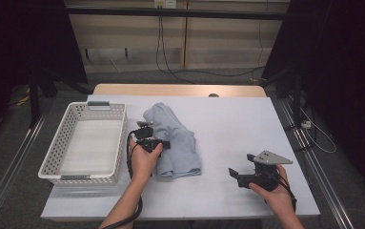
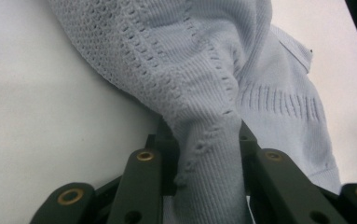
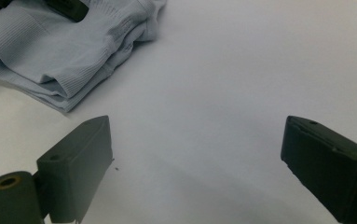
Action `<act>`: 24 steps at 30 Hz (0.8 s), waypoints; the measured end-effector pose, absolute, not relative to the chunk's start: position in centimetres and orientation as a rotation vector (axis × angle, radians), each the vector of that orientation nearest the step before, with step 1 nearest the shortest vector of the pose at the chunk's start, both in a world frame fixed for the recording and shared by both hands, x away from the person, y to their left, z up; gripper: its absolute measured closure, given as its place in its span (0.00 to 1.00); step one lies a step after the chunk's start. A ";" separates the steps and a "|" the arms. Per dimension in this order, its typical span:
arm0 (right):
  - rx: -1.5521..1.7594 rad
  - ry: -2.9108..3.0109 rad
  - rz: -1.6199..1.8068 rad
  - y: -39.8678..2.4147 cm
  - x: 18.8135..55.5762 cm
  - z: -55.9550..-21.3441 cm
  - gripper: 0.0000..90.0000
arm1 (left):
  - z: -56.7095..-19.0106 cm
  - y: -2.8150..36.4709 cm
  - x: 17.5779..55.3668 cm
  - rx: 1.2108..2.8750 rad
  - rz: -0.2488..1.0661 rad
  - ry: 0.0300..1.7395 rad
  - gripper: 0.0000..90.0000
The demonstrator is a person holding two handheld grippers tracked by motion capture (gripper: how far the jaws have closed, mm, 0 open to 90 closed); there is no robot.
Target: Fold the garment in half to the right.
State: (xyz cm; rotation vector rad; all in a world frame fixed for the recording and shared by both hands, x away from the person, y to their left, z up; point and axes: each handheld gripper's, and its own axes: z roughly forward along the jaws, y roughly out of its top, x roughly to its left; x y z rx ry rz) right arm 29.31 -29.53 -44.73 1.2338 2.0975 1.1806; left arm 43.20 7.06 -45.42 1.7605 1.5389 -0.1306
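Note:
A light blue knitted garment (image 1: 177,136) lies folded in a loose bundle on the white table cover, just right of the basket. My left gripper (image 1: 160,143) reaches into its left edge, and in the left gripper view a bunched fold of the garment (image 2: 204,163) is pinched between the two black jaws of that gripper (image 2: 205,137), with the knit stretching up and away from them. My right gripper (image 1: 233,172) rests near the table's front right, jaws wide apart over bare cover (image 3: 195,154). The garment's folded hem (image 3: 50,56) lies beyond it to the left.
A white perforated basket (image 1: 119,143) stands at the table's left, with nothing inside. The white table cover (image 1: 237,124) stretches bare to the right of the garment. Cables hang at the back wall, and metal rails run along both sides of the table.

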 end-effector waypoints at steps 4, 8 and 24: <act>1.239 2.096 1.187 -29.6 29.3 -44.7 0.09 | -44.9 7.2 43.4 1.757 -0.160 1.545 0.81; 1.236 2.090 1.194 -29.6 29.3 -44.6 0.09 | -44.1 7.3 43.7 1.778 -0.180 1.540 0.82; 1.221 2.095 1.206 -29.5 29.0 -44.5 0.09 | -40.6 7.8 44.6 1.921 -0.164 1.540 0.82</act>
